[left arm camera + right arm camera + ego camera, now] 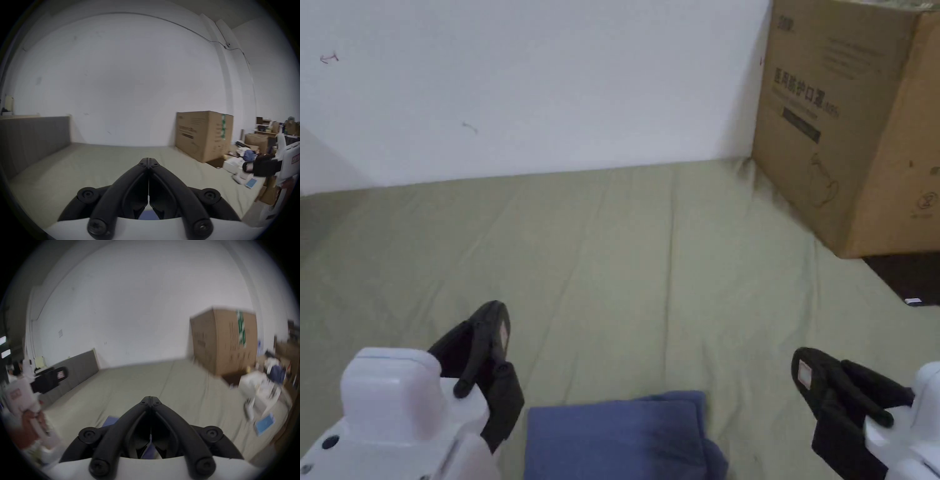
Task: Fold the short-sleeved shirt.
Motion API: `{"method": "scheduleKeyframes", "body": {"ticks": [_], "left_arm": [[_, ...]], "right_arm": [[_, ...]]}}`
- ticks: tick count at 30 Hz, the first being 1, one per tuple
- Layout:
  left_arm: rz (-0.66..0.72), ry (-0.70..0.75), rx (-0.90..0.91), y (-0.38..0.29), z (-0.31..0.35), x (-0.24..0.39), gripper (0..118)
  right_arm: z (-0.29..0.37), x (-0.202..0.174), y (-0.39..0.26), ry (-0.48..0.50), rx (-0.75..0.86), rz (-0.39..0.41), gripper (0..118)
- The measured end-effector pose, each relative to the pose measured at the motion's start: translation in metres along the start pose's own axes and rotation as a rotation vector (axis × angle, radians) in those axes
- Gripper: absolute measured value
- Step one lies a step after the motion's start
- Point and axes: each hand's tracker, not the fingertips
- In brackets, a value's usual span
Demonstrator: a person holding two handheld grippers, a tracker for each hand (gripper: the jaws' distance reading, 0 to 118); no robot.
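Observation:
A blue shirt [619, 437] lies folded into a compact rectangle on the olive-green sheet [625, 250], at the near edge between my two grippers. My left gripper [490, 319] hovers just left of it, jaws shut together with nothing between them, as its own view confirms [148, 160]. To the right of the shirt my right gripper [803, 369] is raised, also shut and empty [151, 398]. A sliver of blue cloth [110, 420] shows beside the right gripper's jaws in its own view. Neither gripper touches the shirt.
A large cardboard box [856, 119] stands at the back right against the white wall [519, 81]. A grey headboard panel [32, 139] bounds the left side. Boxes and clutter [253, 151] lie beyond the right edge.

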Motion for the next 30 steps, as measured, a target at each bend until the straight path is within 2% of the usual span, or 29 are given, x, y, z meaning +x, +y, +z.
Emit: {"method": "scheduleKeyframes", "body": {"ticks": [2,3,4,6,9,14,16,17,19,21,23,24,27,29,30], "left_arm": [[-0.038,0.068,0.045,-0.013,0.013,-0.011,0],[-0.057,0.101,0.063,-0.025,0.015,-0.017,0],[-0.069,0.125,0.068,-0.034,0.015,-0.022,0],[-0.067,0.179,-0.001,-0.043,0.013,-0.026,0],[-0.012,0.166,-0.029,-0.044,0.016,-0.028,0],[-0.025,0.170,-0.018,-0.042,0.019,-0.027,0],[-0.024,0.162,-0.038,-0.036,0.016,-0.030,0],[-0.023,0.149,-0.053,-0.031,0.016,-0.033,0],[-0.005,0.092,-0.107,-0.026,0.010,-0.041,0],[0.034,0.064,-0.203,-0.025,0.002,-0.049,0],[0.094,0.057,-0.284,-0.032,-0.005,-0.057,0],[0.141,0.041,-0.326,-0.037,-0.009,-0.063,0],[0.294,0.027,-0.421,-0.058,-0.020,-0.081,0],[0.454,-0.043,-0.587,-0.076,-0.047,-0.104,0],[0.544,-0.127,-0.687,-0.090,-0.067,-0.117,0]], "right_arm": [[-0.001,-0.007,-0.021,-0.086,0.180,0.119,0],[-0.005,-0.011,-0.031,-0.172,0.181,0.158,0],[-0.012,-0.014,-0.038,-0.218,0.146,0.152,0],[-0.016,-0.013,-0.044,-0.197,0.067,0.077,0],[-0.014,-0.020,-0.047,-0.230,0.071,0.111,0],[-0.007,-0.023,-0.037,-0.210,0.081,0.160,0],[-0.010,-0.023,-0.026,-0.171,0.101,0.139,0],[-0.016,-0.022,-0.019,-0.118,0.098,0.122,0],[-0.042,-0.018,-0.010,0.033,-0.009,0.087,0],[-0.096,-0.016,-0.014,0.165,-0.355,0.069,0],[-0.150,-0.015,-0.043,0.207,-0.700,0.070,0],[-0.172,-0.014,-0.064,0.213,-0.803,0.088,0],[-0.200,-0.011,-0.109,0.181,-0.939,0.162,0],[-0.205,-0.010,-0.133,0.194,-1.025,0.148,0],[-0.206,-0.009,-0.140,0.190,-1.017,0.142,0]]}}
